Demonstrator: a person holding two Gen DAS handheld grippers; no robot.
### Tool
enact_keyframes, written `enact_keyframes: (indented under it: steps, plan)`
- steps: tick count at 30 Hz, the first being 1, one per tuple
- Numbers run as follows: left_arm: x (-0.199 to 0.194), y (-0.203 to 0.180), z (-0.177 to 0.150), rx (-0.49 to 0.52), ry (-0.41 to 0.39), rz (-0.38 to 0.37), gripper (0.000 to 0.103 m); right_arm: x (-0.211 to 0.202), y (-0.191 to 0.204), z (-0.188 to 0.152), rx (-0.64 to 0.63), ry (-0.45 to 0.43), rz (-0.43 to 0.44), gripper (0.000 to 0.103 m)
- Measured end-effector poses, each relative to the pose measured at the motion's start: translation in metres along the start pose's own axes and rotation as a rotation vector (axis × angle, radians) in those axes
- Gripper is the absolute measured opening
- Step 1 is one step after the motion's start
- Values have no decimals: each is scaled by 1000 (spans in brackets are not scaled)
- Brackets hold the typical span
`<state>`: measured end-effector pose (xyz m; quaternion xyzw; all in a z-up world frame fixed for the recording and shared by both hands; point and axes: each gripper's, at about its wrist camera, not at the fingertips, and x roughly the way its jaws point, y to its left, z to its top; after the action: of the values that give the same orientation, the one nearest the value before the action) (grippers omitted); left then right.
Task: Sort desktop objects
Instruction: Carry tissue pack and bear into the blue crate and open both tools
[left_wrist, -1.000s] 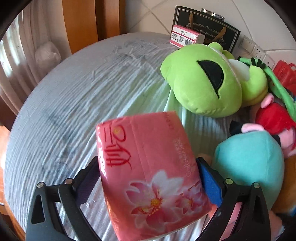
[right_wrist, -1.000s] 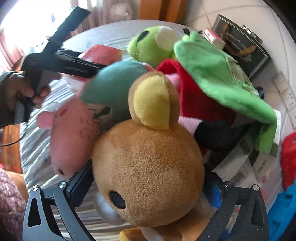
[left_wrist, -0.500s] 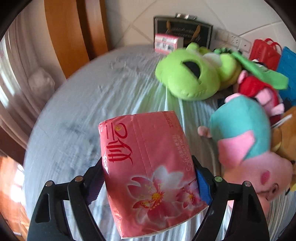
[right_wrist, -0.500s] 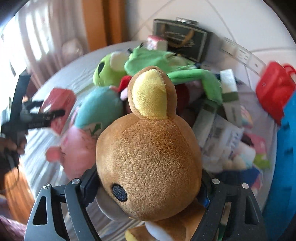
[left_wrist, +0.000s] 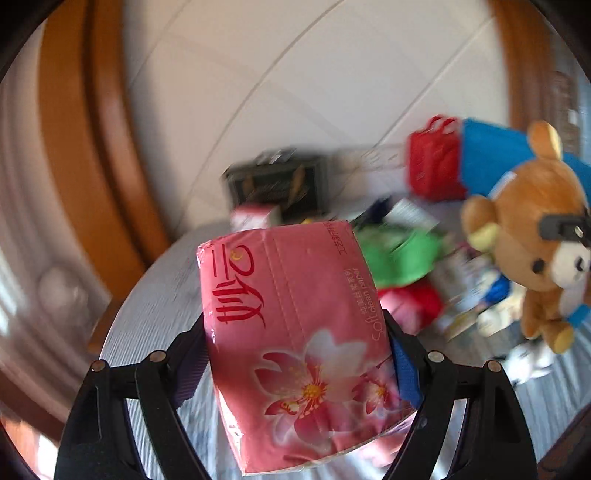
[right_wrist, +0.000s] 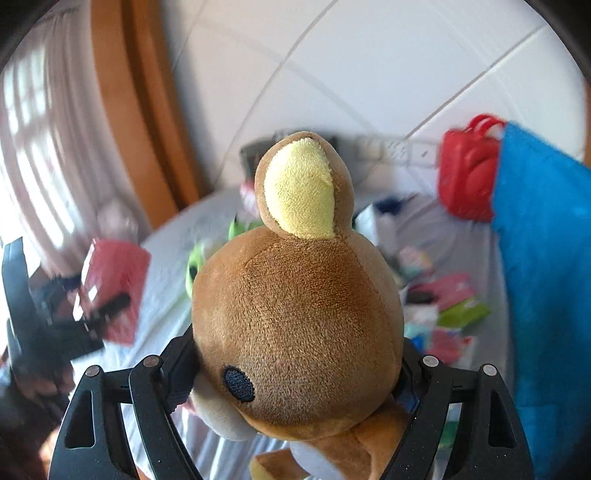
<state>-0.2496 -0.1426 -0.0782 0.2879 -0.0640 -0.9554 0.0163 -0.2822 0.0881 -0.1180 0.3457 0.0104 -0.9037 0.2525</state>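
My left gripper (left_wrist: 295, 354) is shut on a pink tissue pack (left_wrist: 295, 332) with a flower print, held well above the grey-clothed table (left_wrist: 155, 306). My right gripper (right_wrist: 295, 369) is shut on a brown plush bear (right_wrist: 295, 325), gripped by the head and lifted high. The bear also shows in the left wrist view (left_wrist: 532, 240) at the right, hanging in the air. The tissue pack shows in the right wrist view (right_wrist: 114, 288) at the left. Both views are blurred by motion.
Plush toys lie on the table, a green one (left_wrist: 399, 254) and a red one (left_wrist: 413, 302). Small boxes and packets (right_wrist: 443, 306) are scattered at the right. A red basket (right_wrist: 469, 170), a blue bag (right_wrist: 546, 280) and a dark framed box (left_wrist: 277, 184) stand by the tiled wall.
Both grippers have risen and tilted up with their loads. The table and toys have dropped lower in both views, and more wall shows.
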Motion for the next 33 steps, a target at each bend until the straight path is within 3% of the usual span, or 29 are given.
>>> enact_keyframes:
  steps: [9, 14, 19, 25, 30, 33]
  plan:
    - [-51, -111, 82, 111, -201, -266, 83, -149, -28, 44, 75, -272, -176, 84]
    - [-81, -191, 122, 159, -292, -368, 84, -235, -74, 53, 122, -391, -274, 85]
    - [-97, -283, 162, 185, -337, -456, 84, -292, -138, 61, 149, -439, -370, 85]
    - [-104, -375, 199, 214, -354, -506, 84, -329, -221, 64, 203, -444, -464, 85]
    - [-99, -427, 224, 260, -343, -507, 91, -326, -279, 70, 225, -403, -537, 88]
    - [-90, -464, 243, 301, -319, -460, 94, -318, -312, 75, 243, -388, -596, 97]
